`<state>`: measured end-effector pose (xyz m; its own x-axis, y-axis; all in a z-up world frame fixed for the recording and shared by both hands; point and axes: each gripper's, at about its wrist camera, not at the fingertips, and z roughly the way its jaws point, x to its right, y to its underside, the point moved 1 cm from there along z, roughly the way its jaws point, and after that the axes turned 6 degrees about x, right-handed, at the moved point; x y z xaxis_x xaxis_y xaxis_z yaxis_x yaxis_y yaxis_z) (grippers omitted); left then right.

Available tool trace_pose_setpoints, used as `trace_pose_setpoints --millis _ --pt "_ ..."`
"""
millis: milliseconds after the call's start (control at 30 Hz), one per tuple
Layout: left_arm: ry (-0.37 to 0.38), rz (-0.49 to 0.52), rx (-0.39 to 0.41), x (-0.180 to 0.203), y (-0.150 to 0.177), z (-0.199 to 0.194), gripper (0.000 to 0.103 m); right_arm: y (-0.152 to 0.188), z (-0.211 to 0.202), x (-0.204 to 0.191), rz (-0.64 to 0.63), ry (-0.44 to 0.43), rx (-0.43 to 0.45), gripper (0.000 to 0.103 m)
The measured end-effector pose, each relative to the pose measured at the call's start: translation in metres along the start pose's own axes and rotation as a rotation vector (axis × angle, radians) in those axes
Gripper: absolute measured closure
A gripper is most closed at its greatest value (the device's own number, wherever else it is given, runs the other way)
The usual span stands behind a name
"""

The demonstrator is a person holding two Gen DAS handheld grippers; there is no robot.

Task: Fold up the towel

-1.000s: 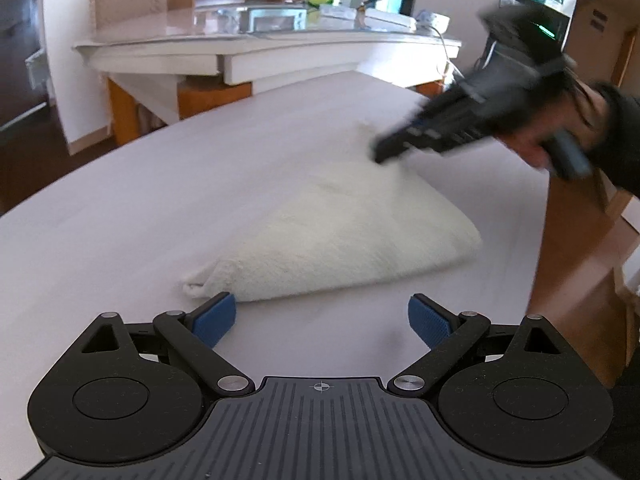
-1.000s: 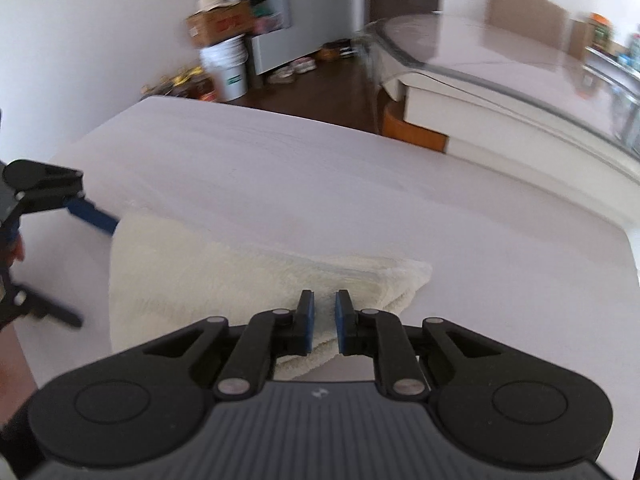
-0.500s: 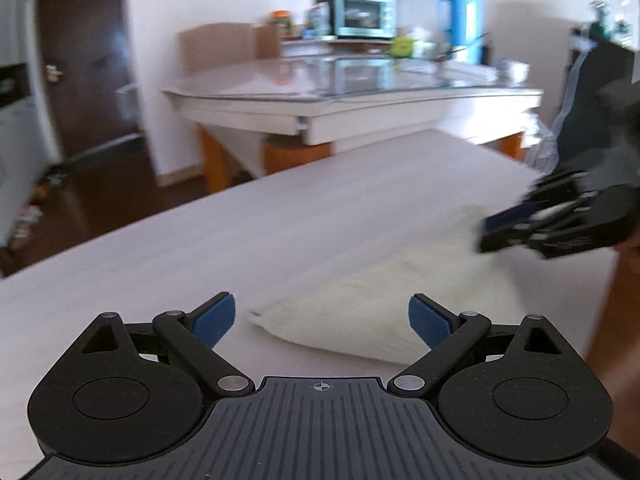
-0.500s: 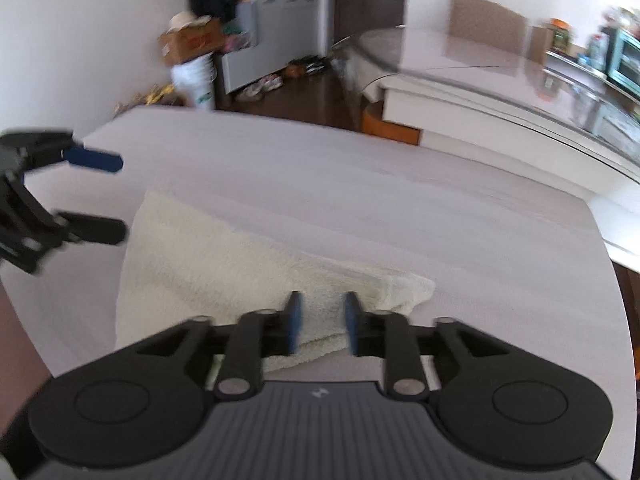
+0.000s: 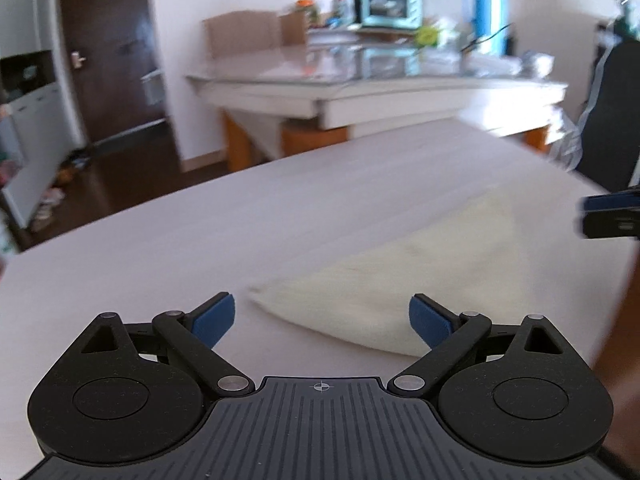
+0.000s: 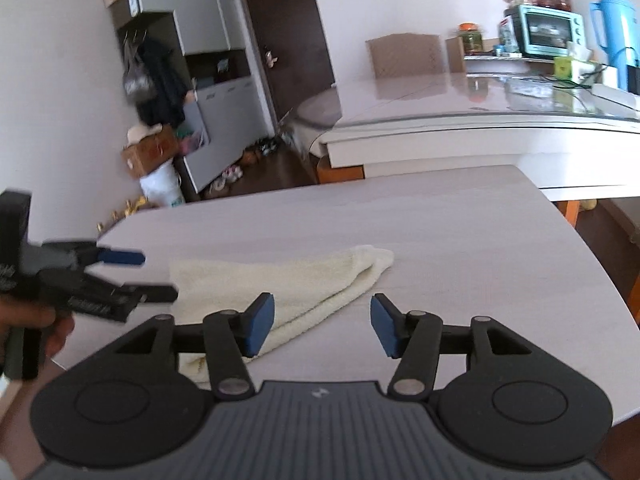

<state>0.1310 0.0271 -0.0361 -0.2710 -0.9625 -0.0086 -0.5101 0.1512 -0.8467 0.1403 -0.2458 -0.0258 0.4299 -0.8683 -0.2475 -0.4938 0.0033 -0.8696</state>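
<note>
Cream terry towel (image 6: 288, 284) lies folded in a wedge on the pale counter (image 6: 460, 240) as your left claw (image 5: 320, 316) stands spread and your right claw (image 6: 322, 328), just opening, holds nothing, the fold apparently near done.

No readable text, label, brand or number shows in either view. The cardboard box (image 6: 149, 151) on the floor and the white bucket (image 6: 163, 190) beside it carry printing too blurred to make out.
</note>
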Motion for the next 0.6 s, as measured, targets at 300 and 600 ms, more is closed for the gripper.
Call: trace_pose_setpoints --millis 300,600 --pt "-0.027 0.079 -0.030 0.048 0.019 0.009 0.005 0.008 -0.016 -0.002 0.016 -0.011 0.030 0.036" --pt "-0.043 0.083 -0.023 0.067 0.018 0.005 0.005 0.021 -0.026 0.000 0.047 -0.036 0.047 0.032"
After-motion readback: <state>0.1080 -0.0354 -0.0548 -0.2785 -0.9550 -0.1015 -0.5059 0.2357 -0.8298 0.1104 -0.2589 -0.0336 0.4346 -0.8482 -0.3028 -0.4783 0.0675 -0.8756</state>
